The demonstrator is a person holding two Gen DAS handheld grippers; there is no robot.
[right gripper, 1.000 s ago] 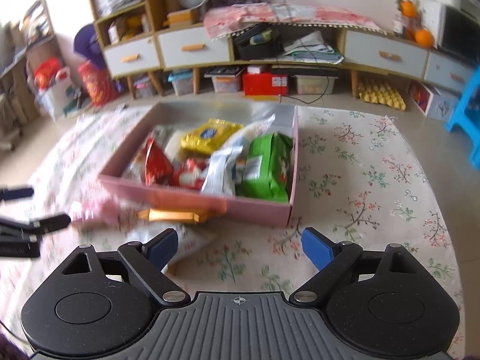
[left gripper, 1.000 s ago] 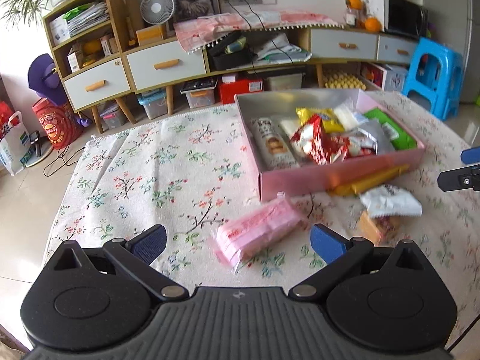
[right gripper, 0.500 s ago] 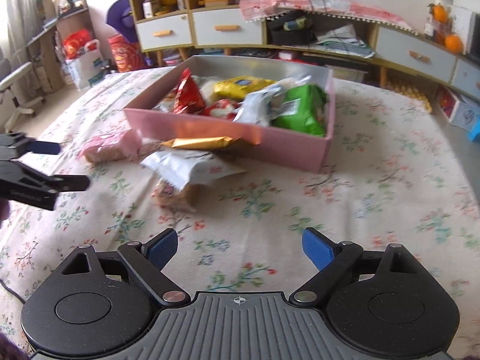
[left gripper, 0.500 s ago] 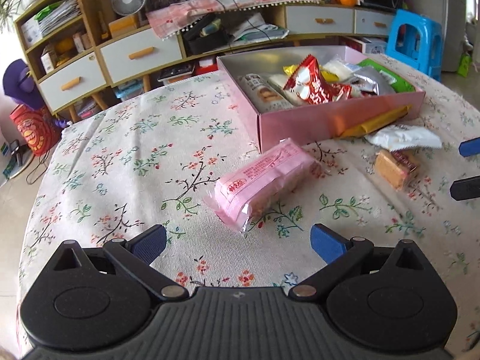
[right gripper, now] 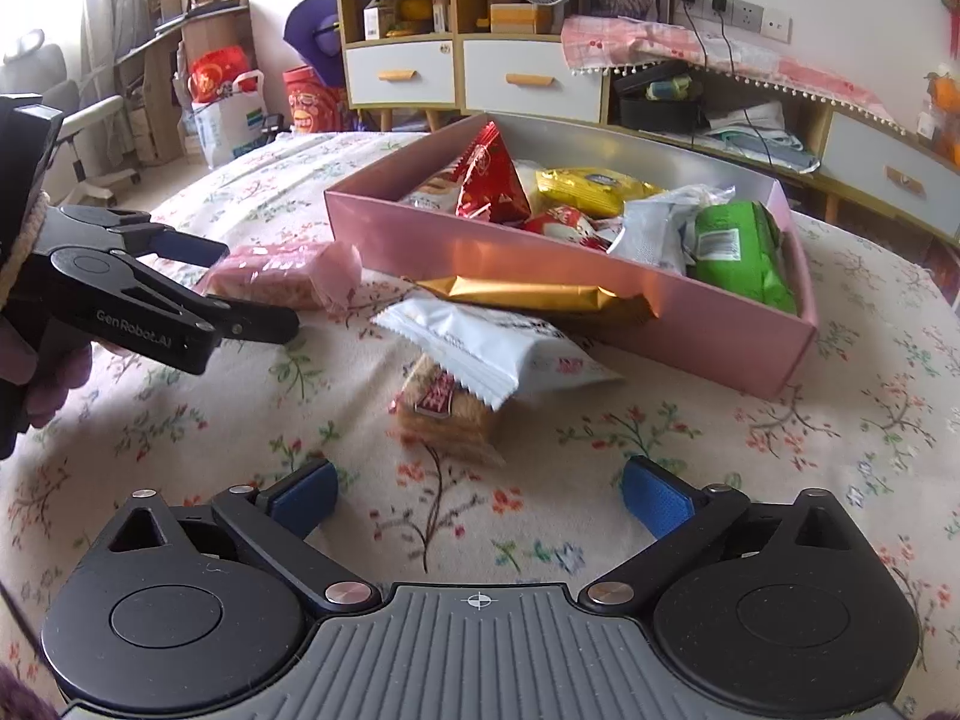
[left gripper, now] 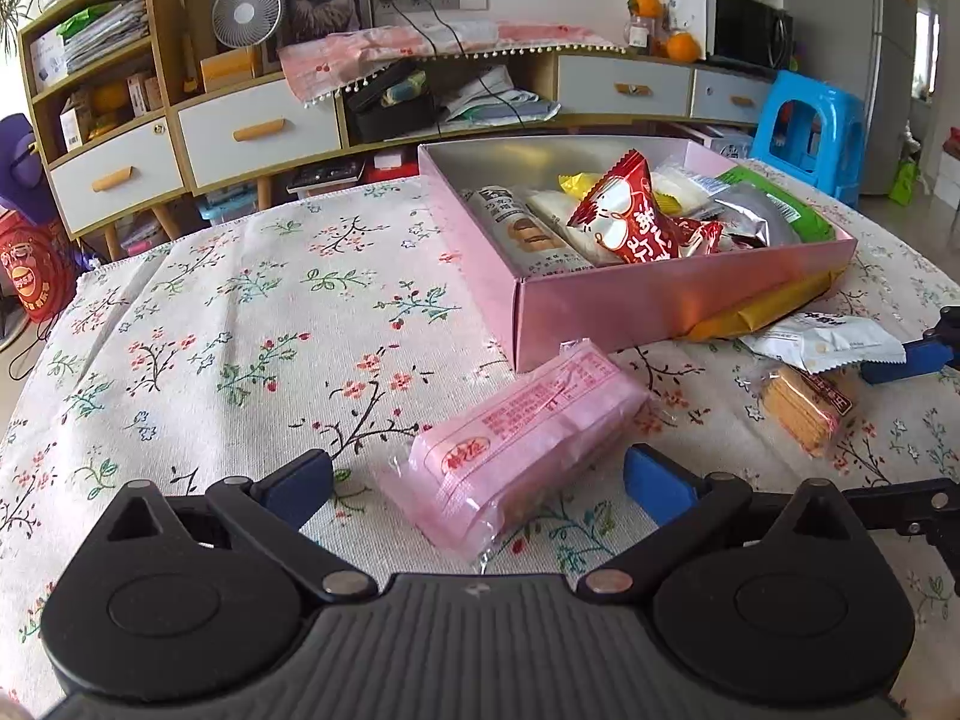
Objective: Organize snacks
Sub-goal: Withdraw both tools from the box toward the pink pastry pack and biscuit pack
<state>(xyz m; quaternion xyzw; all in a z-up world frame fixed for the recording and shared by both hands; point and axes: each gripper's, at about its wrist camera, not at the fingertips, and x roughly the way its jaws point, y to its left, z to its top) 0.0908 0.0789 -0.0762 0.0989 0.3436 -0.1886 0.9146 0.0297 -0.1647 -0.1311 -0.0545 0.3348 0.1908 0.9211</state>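
— Four snacks lie outside the pink box (left gripper: 672, 300) on your floral tablecloth (left gripper: 240, 324), if you count them from the left wrist view. Where's the nearest?

— Right in front of your left gripper (left gripper: 477, 483): the pink wafer pack (left gripper: 522, 438) lies tilted on the cloth, its near end between the two blue pads (left gripper: 657, 483), which stand spread wide on either side. Whether either pad touches the wrapper you cannot tell. From the right wrist view the same pack (right gripper: 282, 273) sits just beyond the left gripper's (right gripper: 258, 288) fingertips.

— And your right gripper (right gripper: 477, 489)?

— Spread wide too, holding nothing. Ahead of it lies the cracker pack (right gripper: 447, 414) in clear wrap with a red label, and the white packet (right gripper: 480, 342) rests partly over its far end. Behind those, the gold bar (right gripper: 528, 294) lies against the box's near wall.

— Do you see those from the left side?

— Yes: the cracker pack (left gripper: 804, 408), the white packet (left gripper: 828, 342) and the gold bar (left gripper: 762, 309) sit to the right, with a blue fingertip of the right gripper (left gripper: 900, 354) just beside the white packet.

— What's in the box?

— A red pouch (right gripper: 489, 180) standing up, a yellow packet (right gripper: 594, 189), a green packet (right gripper: 741, 252) by the right wall, plus silvery and white wrappers between them.
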